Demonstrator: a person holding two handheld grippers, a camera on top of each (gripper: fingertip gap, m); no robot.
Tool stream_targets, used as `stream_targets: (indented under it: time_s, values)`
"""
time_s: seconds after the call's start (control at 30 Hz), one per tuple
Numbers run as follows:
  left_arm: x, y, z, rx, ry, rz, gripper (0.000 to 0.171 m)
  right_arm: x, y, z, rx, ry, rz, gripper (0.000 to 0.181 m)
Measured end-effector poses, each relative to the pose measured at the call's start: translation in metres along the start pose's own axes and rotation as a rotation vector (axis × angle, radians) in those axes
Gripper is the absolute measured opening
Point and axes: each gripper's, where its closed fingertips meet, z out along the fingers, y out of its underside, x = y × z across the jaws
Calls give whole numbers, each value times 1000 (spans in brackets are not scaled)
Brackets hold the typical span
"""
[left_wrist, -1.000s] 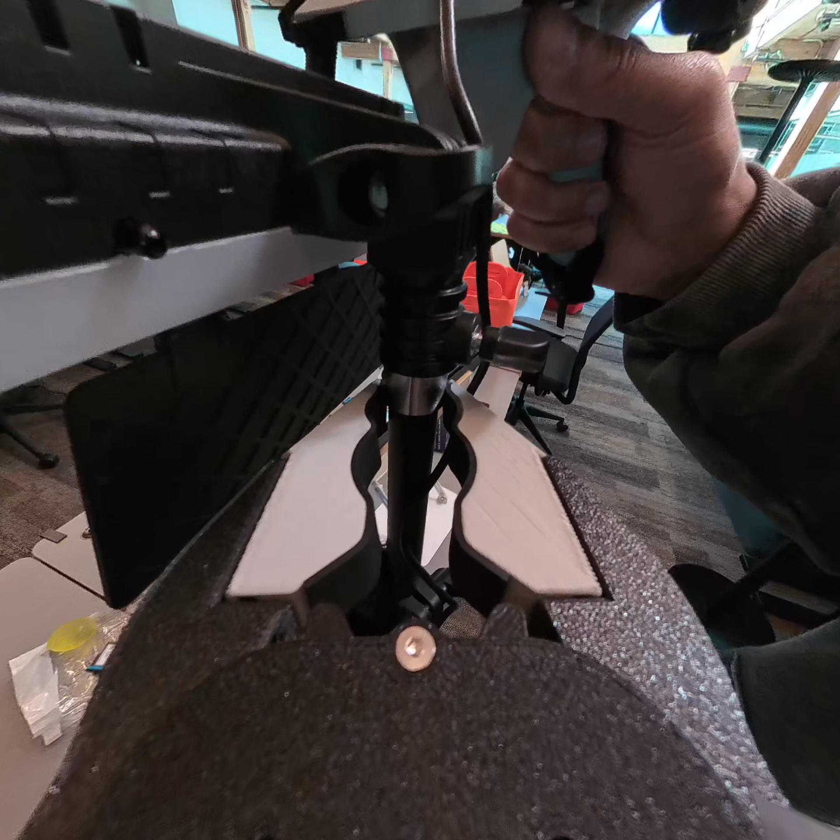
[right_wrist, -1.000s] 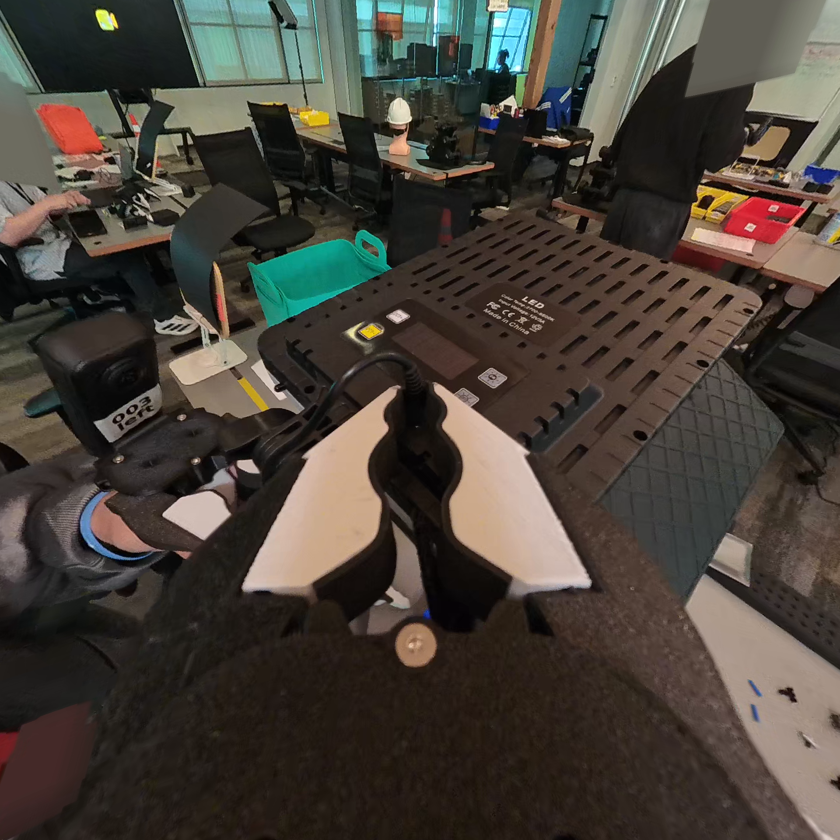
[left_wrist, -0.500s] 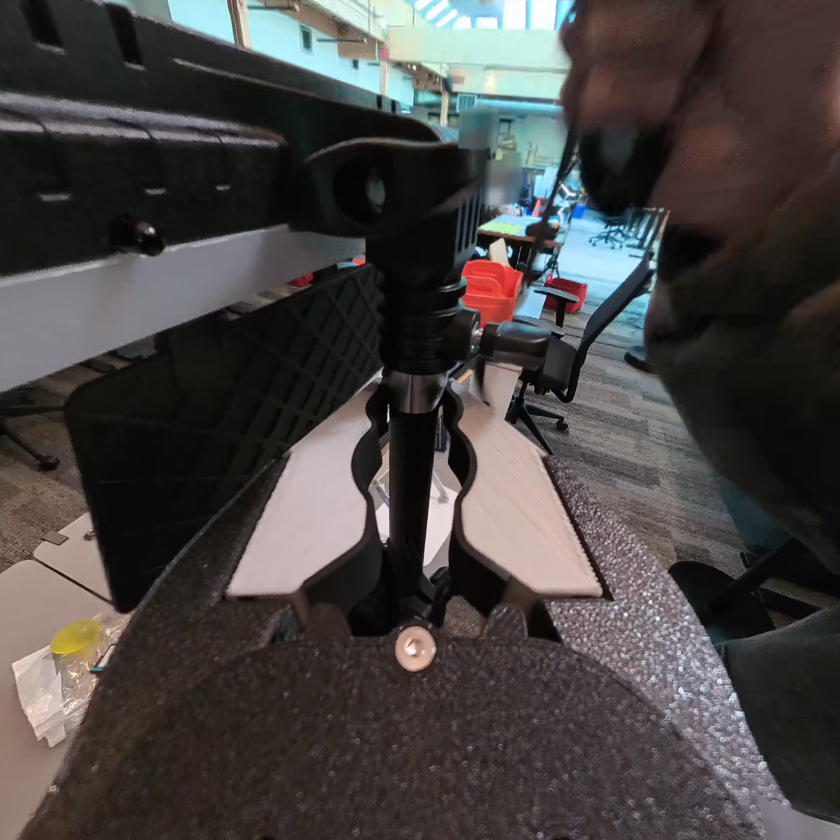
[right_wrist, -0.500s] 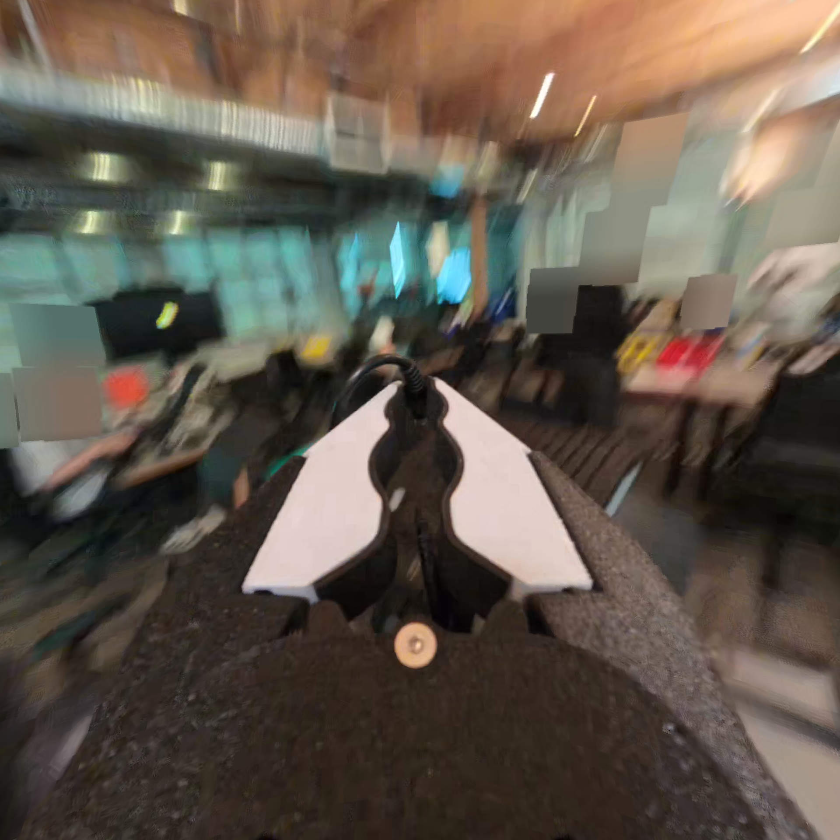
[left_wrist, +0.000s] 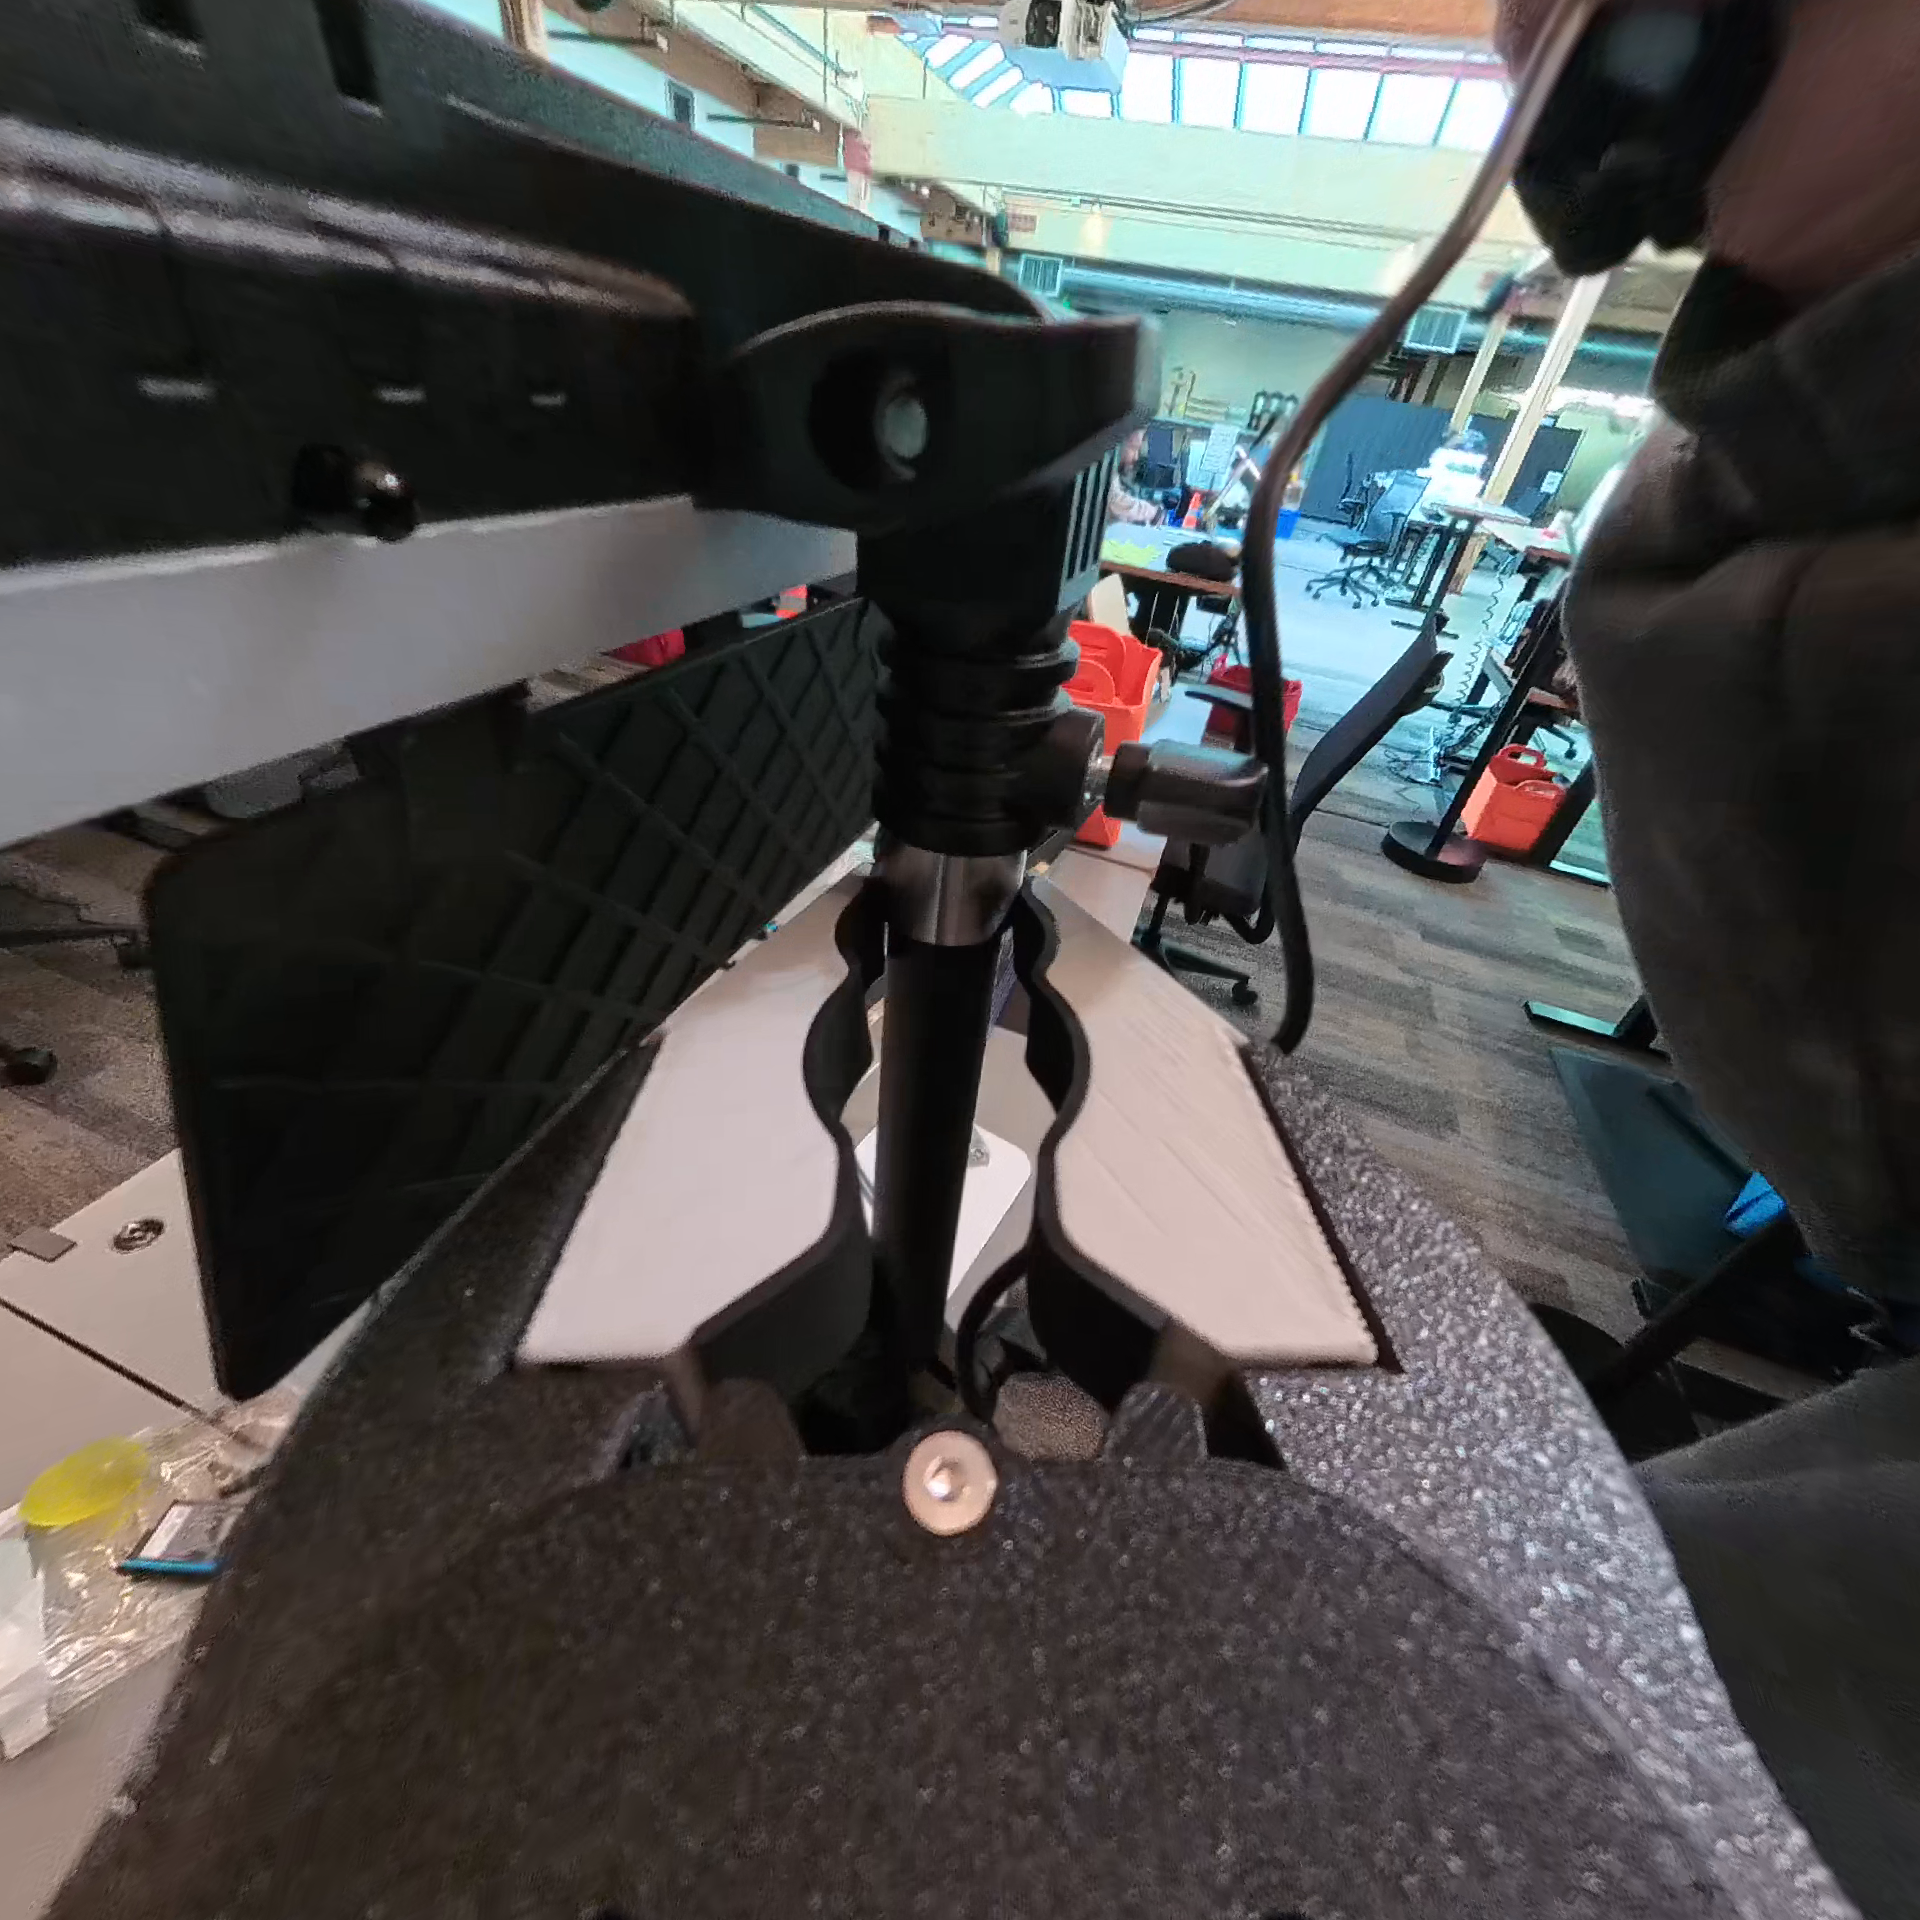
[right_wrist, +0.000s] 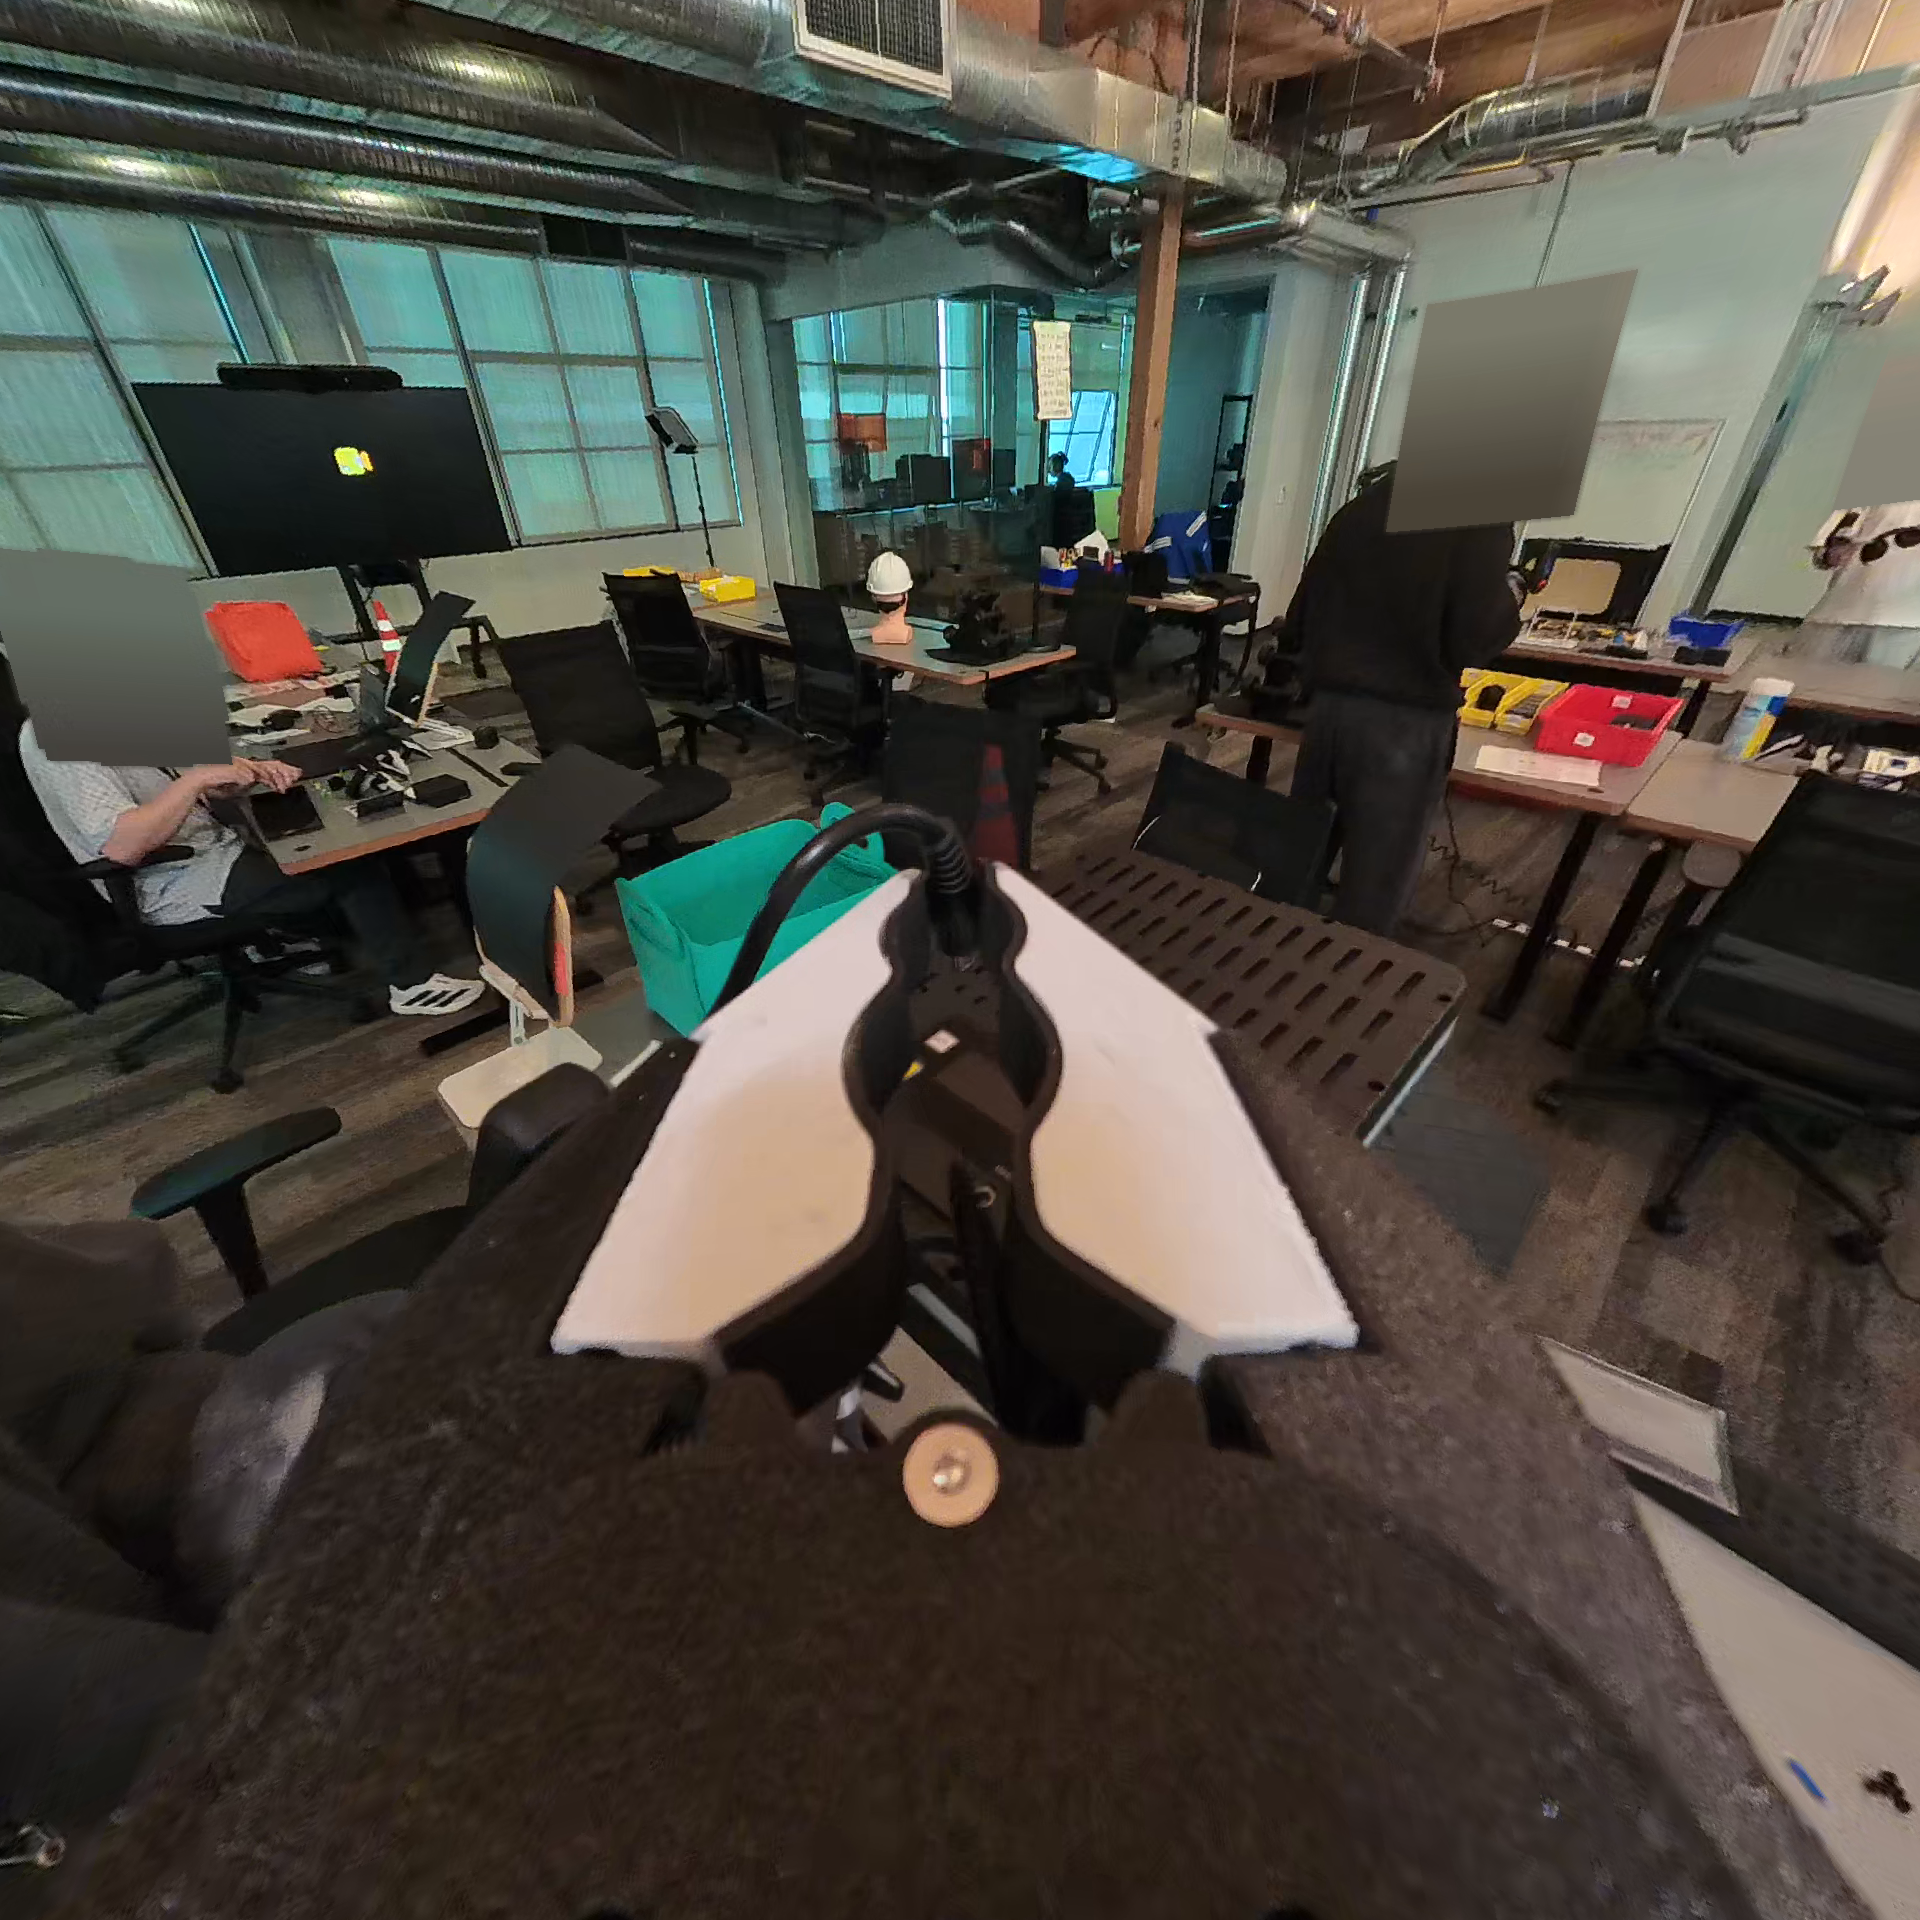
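My left gripper (left_wrist: 940, 909) is shut on the black stand pole (left_wrist: 925, 1091), just below the swivel mount of a black LED light panel (left_wrist: 312, 312). A black diamond-patterned flap (left_wrist: 499, 935) hangs under the panel. My right gripper (right_wrist: 954, 914) is shut on a black cable plug (right_wrist: 948, 868), held above the panel's slotted back (right_wrist: 1268, 966) and apart from it. The cable (right_wrist: 821, 862) arcs down to the left. In the left wrist view the cable (left_wrist: 1262, 727) hangs loose to the right of the pole, under a sleeved arm (left_wrist: 1766, 727).
A teal bin (right_wrist: 717, 904) sits on the floor beyond the panel. Office chairs and desks fill the room. One person stands at a desk (right_wrist: 1382, 675), another sits at the left (right_wrist: 135, 831). A plastic bag with a yellow lid (left_wrist: 83, 1475) lies on the table. Left tips to right tips: about 25 centimeters.
My right gripper has risen away from the panel's back with the plug in it, and the cable now hangs free. My left gripper has stayed on the pole.
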Motion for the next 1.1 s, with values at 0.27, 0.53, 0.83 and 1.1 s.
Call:
stream_targets:
  time_s: [0.27, 0.53, 0.83, 1.1]
  values:
    - [-4, 0, -2, -1, -68, -27, 26, 0, 19, -4, 26, -1, 49, 9]
    - [-8, 16, -98, 107, -282, -88, 41, 4, 60, -23, 43, 44, 16, 9]
    - [-10, 124, -333, 54, -832, -324, 39, 8, 119, -57, 67, 111, 55, 9]
    - [-15, 148, -396, 13, -1010, -358, 35, -10, 120, -47, -2, 25, 4, 9]
